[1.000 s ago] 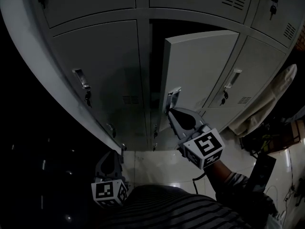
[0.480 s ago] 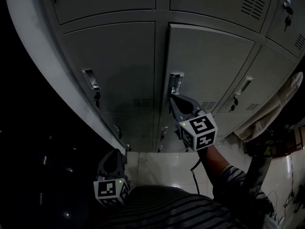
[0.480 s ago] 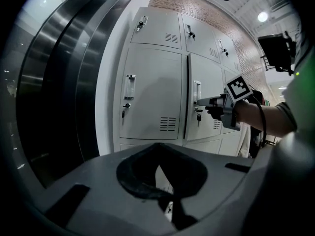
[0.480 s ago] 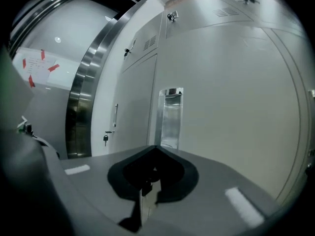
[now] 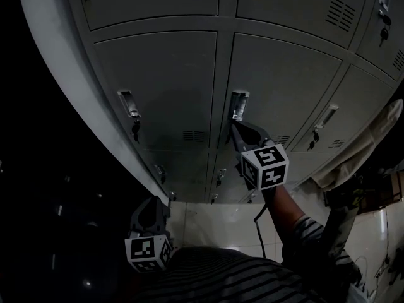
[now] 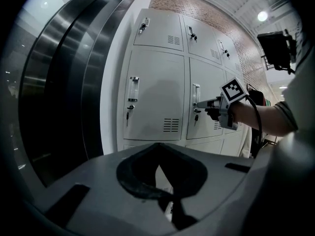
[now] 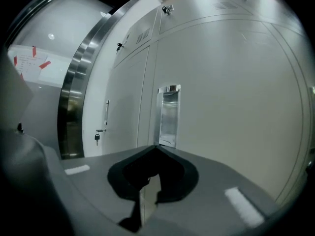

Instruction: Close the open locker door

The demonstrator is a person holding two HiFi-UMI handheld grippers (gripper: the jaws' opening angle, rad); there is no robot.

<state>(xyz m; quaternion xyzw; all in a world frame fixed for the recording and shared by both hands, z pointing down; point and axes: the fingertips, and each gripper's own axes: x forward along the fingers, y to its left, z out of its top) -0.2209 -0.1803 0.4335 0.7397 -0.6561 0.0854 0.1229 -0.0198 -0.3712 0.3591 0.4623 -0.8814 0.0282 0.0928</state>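
The grey locker door [image 5: 287, 93] in the middle column lies flush with its neighbours in the head view. Its chrome recessed handle [image 5: 238, 105] sits at its left edge. My right gripper [image 5: 233, 127] is shut, its tips pressed against the door just below the handle. In the right gripper view the handle [image 7: 169, 116] stands straight ahead over the shut right gripper [image 7: 157, 147], on the door [image 7: 236, 92]. My left gripper [image 5: 151, 214] hangs low at the left, shut and empty. The left gripper [image 6: 158, 144] looks at the door [image 6: 209, 77] and the right gripper [image 6: 198, 104] on it.
The locker to the left [image 5: 158, 87] has a handle with a hanging key [image 5: 135, 129]. A steel frame [image 5: 69, 87] borders the lockers on the left. A beige cloth [image 5: 369, 137] hangs at the right. A pale tiled floor [image 5: 214, 223] lies below.
The door stood ajar a second ago. My right gripper has pushed it round until it lies flush with the locker front. The left gripper has barely moved.
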